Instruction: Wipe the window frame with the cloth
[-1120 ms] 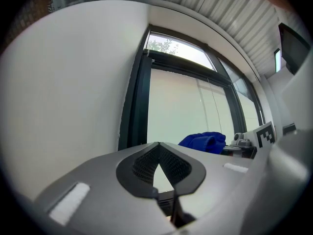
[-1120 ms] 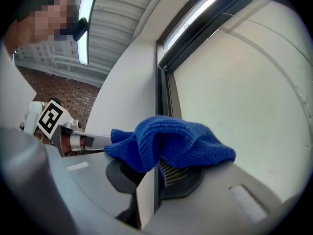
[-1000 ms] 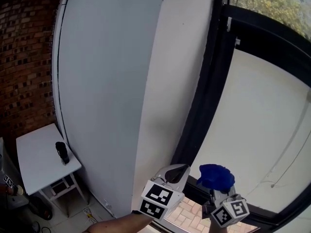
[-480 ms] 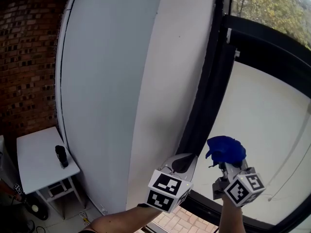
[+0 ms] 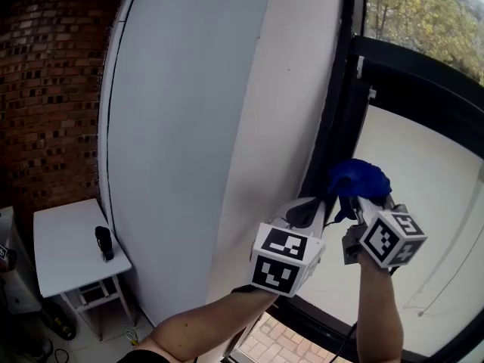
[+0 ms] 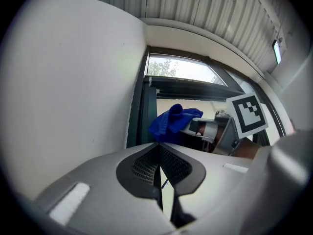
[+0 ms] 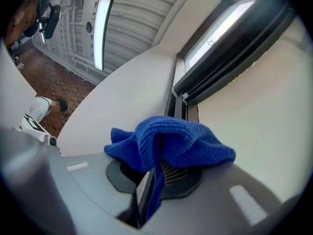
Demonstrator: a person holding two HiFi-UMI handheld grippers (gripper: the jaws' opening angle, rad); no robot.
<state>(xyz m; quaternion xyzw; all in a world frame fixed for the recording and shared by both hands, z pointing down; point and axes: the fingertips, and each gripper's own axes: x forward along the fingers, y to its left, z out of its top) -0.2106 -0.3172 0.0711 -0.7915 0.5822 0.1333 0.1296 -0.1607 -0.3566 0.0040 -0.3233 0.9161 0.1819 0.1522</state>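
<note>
Cloth point(image 5: 357, 181), a blue knitted rag bunched into soft folds, is pinched in the right gripper point(image 5: 355, 203). The jaws close on a hanging fold while the rest puffs out over the tips. It is held up just beside the dark upright of the window frame point(image 5: 333, 119); whether it touches the bar I cannot tell. The left gripper point(image 5: 308, 212) hovers near, jaws pressed together on nothing. By the look of it, the wiping stroke is only about to begin. The next move calls for pressing the wad against the smooth, hard, narrow bar and sliding along its length. The pinch must stay firm, since the loose weave could drag free.
</note>
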